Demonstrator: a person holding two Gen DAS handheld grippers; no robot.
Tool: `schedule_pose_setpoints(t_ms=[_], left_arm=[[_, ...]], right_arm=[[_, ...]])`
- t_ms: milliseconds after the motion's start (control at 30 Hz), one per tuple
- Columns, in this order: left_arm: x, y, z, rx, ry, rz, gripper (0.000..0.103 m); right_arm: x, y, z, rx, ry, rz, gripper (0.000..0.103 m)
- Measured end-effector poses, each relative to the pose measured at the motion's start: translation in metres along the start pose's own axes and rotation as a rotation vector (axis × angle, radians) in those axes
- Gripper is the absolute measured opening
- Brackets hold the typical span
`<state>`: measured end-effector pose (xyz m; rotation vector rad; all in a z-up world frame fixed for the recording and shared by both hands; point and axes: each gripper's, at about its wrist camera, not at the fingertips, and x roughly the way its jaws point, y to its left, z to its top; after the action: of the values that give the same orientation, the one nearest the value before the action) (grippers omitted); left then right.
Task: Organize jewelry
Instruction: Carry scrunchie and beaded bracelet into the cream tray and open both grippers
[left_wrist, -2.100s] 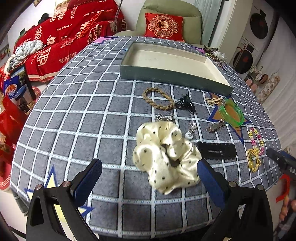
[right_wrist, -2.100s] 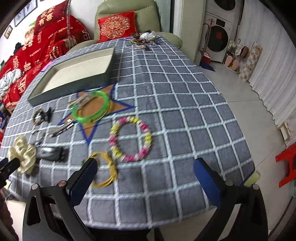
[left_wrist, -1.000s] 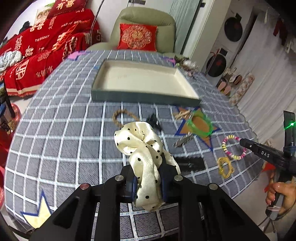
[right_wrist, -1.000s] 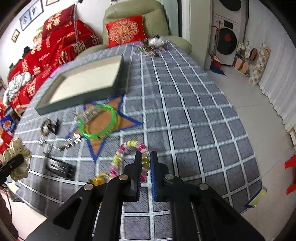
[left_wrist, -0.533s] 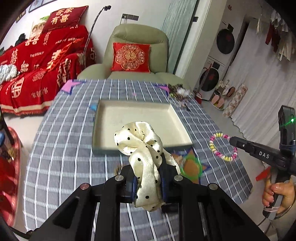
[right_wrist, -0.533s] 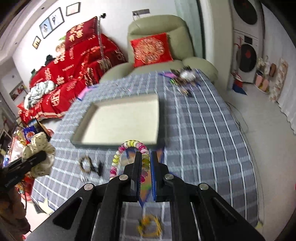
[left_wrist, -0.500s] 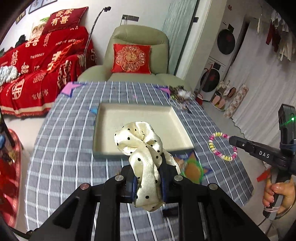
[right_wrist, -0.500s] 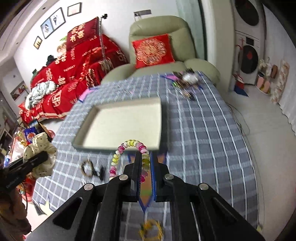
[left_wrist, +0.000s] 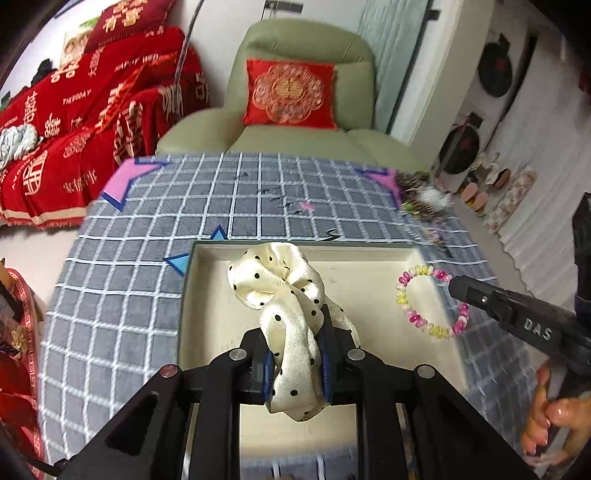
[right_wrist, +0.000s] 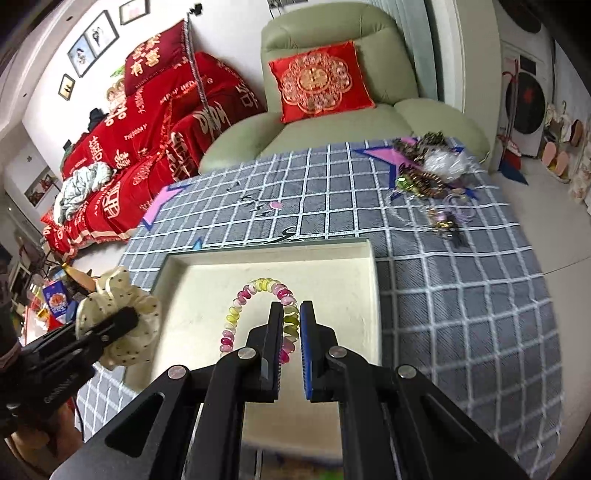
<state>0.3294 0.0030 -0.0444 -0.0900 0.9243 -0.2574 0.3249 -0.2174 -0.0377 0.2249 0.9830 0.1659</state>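
I see a soft green armchair (right_wrist: 332, 85) past the table (right_wrist: 461, 295), which has a gray cloth with white squares. A red cushion (right_wrist: 319, 81) with gold swirls sits on the chair. To my left is a sofa with a big red blanket (right_wrist: 147, 110). Small framed pictures (right_wrist: 92, 40) hang on the white wall. A washing machine (right_wrist: 526, 99) stands at the right, with slippers (right_wrist: 556, 157) on the pale floor.
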Motion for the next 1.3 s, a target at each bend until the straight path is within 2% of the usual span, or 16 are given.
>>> schedule_pose_setpoints(t_ms=[233, 467, 500, 533, 567, 633, 667, 733, 800, 867, 900, 933, 967, 1067, 1167, 1300], left_arm=[[0.058, -0.008, 0.007, 0.061, 0.068, 0.072, 0.028], [0.084, -0.01, 0.002, 0.104, 0.108, 0.15, 0.028], [0.087, -0.011, 0.001, 0.114, 0.115, 0.167, 0.031], [0.089, -0.012, 0.001, 0.121, 0.117, 0.181, 0.041], [0.091, -0.012, 0.0, 0.129, 0.115, 0.199, 0.057], [0.091, -0.013, -0.001, 0.147, 0.098, 0.244, 0.067], [0.09, -0.015, -0.001, 0.157, 0.095, 0.256, 0.067], [0.091, -0.018, -0.002, 0.169, 0.099, 0.264, 0.067], [0.089, -0.018, -0.001, 0.175, 0.098, 0.266, 0.067], [0.085, -0.02, 0.0, 0.174, 0.095, 0.266, 0.067], [0.082, -0.021, 0.001, 0.175, 0.088, 0.269, 0.067], [0.08, -0.021, 0.001, 0.175, 0.085, 0.272, 0.082], [0.076, -0.021, 0.002, 0.169, 0.076, 0.276, 0.103], [0.062, -0.023, 0.002, 0.167, 0.041, 0.277, 0.103], [0.049, -0.022, -0.001, 0.158, 0.039, 0.265, 0.103], [0.014, -0.024, -0.016, 0.16, -0.002, 0.245, 0.103]], right_arm=[[0.065, -0.014, 0.007, 0.032, 0.055, -0.008, 0.009], [0.097, -0.016, 0.0, 0.014, 0.094, -0.048, 0.009], [0.099, -0.017, -0.001, 0.013, 0.099, -0.056, 0.01], [0.102, -0.017, -0.002, 0.012, 0.106, -0.062, 0.01], [0.103, -0.018, -0.004, 0.011, 0.105, -0.063, 0.01], [0.103, -0.016, -0.006, -0.005, 0.096, -0.071, 0.01], [0.103, -0.015, -0.006, -0.019, 0.099, -0.079, 0.01], [0.102, -0.011, -0.006, -0.032, 0.107, -0.08, 0.017], [0.1, -0.01, -0.004, -0.019, 0.112, -0.064, 0.044], [0.094, -0.008, -0.002, -0.005, 0.1, -0.046, 0.057], [0.09, -0.007, -0.001, -0.003, 0.087, -0.049, 0.059], [0.085, -0.007, 0.001, -0.002, 0.075, -0.044, 0.059], [0.079, -0.007, 0.002, 0.005, 0.064, -0.038, 0.06], [0.06, -0.012, 0.004, 0.045, 0.033, -0.023, 0.07], [0.043, -0.015, 0.004, 0.063, 0.016, -0.019, 0.072], [0.016, -0.018, -0.008, 0.078, -0.002, 0.007, 0.082]])
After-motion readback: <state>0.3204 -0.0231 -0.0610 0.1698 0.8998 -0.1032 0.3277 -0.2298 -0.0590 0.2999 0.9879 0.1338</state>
